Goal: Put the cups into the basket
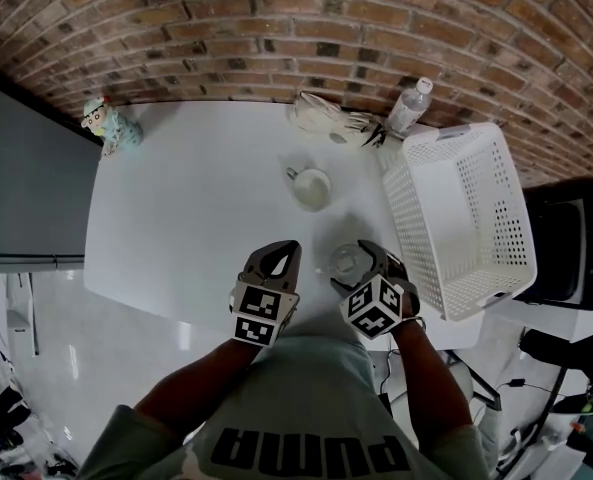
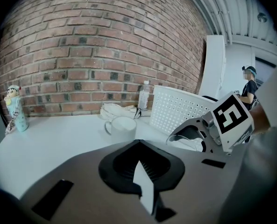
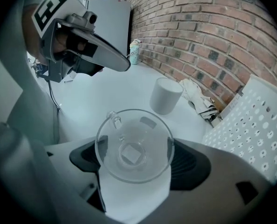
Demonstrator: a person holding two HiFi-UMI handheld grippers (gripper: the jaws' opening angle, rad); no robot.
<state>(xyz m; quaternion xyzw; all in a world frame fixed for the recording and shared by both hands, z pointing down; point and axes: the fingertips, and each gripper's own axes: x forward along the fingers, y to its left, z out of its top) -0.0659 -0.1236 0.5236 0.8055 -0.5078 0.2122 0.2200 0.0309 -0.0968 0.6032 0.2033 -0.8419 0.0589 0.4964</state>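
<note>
Clamping clear glass cup (image 3: 132, 141) between its jaws, right gripper (image 3: 136, 161) sits at near edge of table (image 1: 196, 218), just left of white perforated basket (image 1: 508, 230). Left gripper (image 1: 279, 256) alongside, jaws together, nothing between. White mug (image 1: 312, 187) upright mid-table, apart from both grippers.

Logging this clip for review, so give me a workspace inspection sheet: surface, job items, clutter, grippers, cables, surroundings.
Surface: white table.
Job's things: white mug upright mid-table; glass cup between the right jaws; basket at the table's right, empty.
Clutter: figurine, bottle and crumpled bundle along the wall.
Grippers: left gripper shut, empty; right gripper shut on the glass cup.
Cables: dark leads on the floor right of the table.
Surroundings: brick wall; a person far off.
</note>
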